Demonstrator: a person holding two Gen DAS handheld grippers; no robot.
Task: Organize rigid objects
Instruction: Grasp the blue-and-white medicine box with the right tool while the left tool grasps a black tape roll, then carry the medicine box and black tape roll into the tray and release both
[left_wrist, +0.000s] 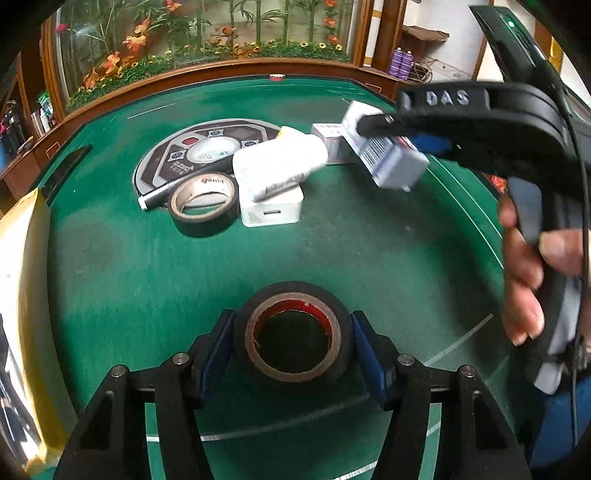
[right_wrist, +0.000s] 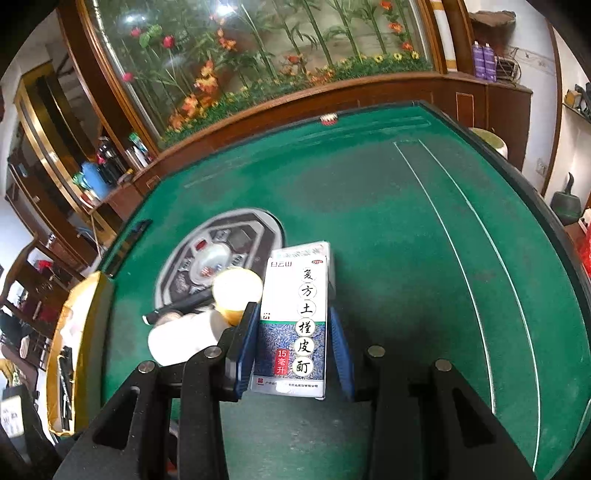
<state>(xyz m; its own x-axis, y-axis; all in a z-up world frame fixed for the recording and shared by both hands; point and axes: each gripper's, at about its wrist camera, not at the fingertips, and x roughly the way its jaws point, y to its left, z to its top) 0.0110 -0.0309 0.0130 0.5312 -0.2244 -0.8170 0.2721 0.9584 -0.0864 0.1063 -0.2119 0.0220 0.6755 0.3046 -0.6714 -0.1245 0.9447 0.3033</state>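
Tape roll (left_wrist: 291, 332) sits pinched in my left gripper (left_wrist: 291, 350), one of two rolls; my right gripper (right_wrist: 295, 332) clamps one box (right_wrist: 295, 321).

My left gripper (left_wrist: 293, 345) has its jaws on either side of a tape roll (left_wrist: 291, 338) on the tabletop (left_wrist: 332, 251), near me. Farther out lie a second tape roll (left_wrist: 204, 203), a marker (left_wrist: 166, 192) to its left, and a charger block (left_wrist: 269, 199) just to its right. Right of those, my right gripper (right_wrist: 293, 336) holds a medicine box (right_wrist: 293, 321) above the tabletop, in front of another box (left_wrist: 328, 142).
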